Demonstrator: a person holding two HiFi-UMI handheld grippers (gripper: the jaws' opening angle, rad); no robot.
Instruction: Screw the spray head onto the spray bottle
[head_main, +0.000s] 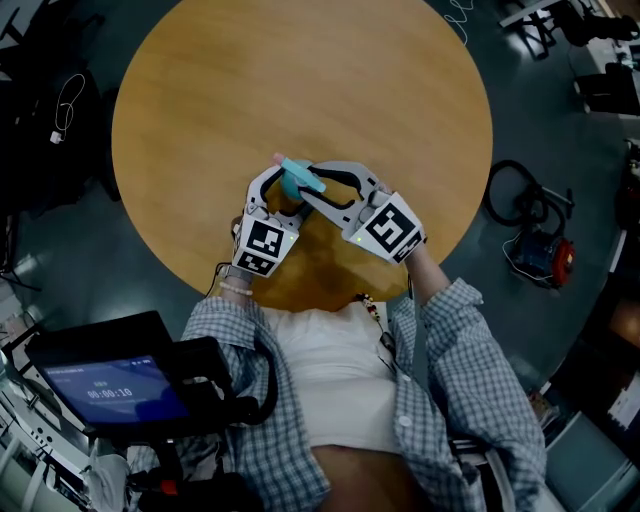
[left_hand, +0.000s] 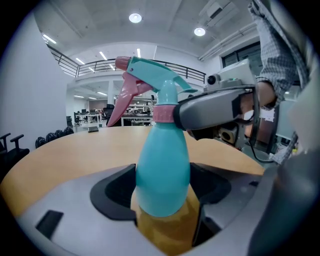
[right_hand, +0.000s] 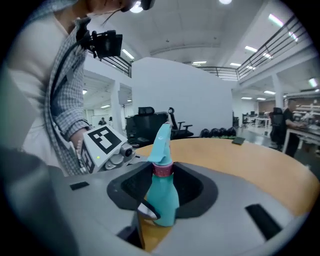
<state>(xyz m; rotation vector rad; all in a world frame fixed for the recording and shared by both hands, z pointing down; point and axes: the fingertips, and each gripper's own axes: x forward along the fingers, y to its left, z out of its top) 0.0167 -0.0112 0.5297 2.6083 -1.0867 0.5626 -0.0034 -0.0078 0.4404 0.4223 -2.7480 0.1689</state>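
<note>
A teal spray bottle (left_hand: 162, 165) stands upright on the round wooden table (head_main: 300, 80), near its front edge. The teal spray head (left_hand: 150, 70), with a pink trigger and a pink collar (left_hand: 162, 114), sits on the bottle's neck. My left gripper (head_main: 283, 196) is shut on the bottle's body, low down. My right gripper (head_main: 312, 182) comes in from the right, and one of its fingers (left_hand: 210, 112) lies against the collar. In the right gripper view the collar (right_hand: 163, 169) sits between the jaws of my right gripper (right_hand: 160, 195), which close on it. The bottle's base is hidden behind the jaws.
The left gripper's marker cube (right_hand: 102, 140) sits close beside the right jaws. Beyond the bottle the tabletop stretches away bare. On the floor to the right lie a coiled hose and a small machine (head_main: 540, 250). A device with a lit screen (head_main: 110, 385) is at lower left.
</note>
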